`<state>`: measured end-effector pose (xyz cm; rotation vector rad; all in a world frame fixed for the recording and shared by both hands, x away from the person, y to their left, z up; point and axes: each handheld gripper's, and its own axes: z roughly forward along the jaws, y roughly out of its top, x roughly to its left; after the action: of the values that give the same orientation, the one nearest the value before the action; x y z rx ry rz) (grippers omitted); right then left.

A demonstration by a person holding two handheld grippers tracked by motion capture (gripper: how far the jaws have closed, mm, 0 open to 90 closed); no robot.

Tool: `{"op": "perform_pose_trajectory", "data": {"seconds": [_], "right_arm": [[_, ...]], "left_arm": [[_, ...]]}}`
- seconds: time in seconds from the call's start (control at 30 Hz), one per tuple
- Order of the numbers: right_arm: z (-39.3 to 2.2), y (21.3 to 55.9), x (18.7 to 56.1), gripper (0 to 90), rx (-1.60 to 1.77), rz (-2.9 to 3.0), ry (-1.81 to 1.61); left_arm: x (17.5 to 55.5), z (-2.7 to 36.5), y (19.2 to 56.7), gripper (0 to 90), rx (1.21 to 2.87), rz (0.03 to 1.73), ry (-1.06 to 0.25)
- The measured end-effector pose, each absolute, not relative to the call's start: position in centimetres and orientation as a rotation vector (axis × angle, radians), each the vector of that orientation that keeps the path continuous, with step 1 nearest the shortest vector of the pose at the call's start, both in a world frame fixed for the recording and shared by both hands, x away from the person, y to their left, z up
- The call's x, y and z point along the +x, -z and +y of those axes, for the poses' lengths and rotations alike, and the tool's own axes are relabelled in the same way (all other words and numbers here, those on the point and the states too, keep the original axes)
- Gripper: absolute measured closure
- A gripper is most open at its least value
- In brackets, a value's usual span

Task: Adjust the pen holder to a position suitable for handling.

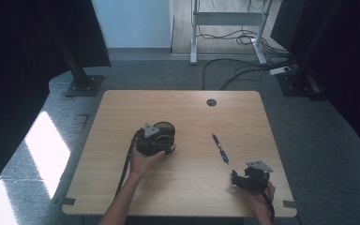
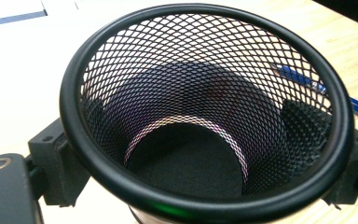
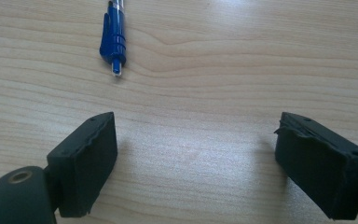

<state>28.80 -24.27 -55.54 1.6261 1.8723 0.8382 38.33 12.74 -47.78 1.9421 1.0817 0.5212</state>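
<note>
Clamping the black mesh cup (image 2: 205,121) from both sides, the left gripper (image 1: 153,138) held it near the middle of the wooden table (image 1: 122,108). Well to its right lay a blue pen (image 1: 220,148). Near the table's front right corner, the right gripper (image 3: 196,158) stood with jaws spread, nothing between them.

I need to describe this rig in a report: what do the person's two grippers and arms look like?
Both are black, blocky handheld units. The left gripper and right gripper each carry a grey three-cornered plate on top and trail a black cable. Their jaws end in thick, dark rectangular pads. The forearms are bare, without sleeves.
</note>
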Motion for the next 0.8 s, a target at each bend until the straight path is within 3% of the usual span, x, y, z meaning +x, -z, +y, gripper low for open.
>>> {"op": "perform_pose_trajectory", "data": {"seconds": [0.8], "right_arm": [[-24.3,55.5,28.8,12.2,1.626,1.872,-0.838]], "left_arm": [[39.6,8.8,49.6,9.6,1.961,1.073,-0.465]]}}
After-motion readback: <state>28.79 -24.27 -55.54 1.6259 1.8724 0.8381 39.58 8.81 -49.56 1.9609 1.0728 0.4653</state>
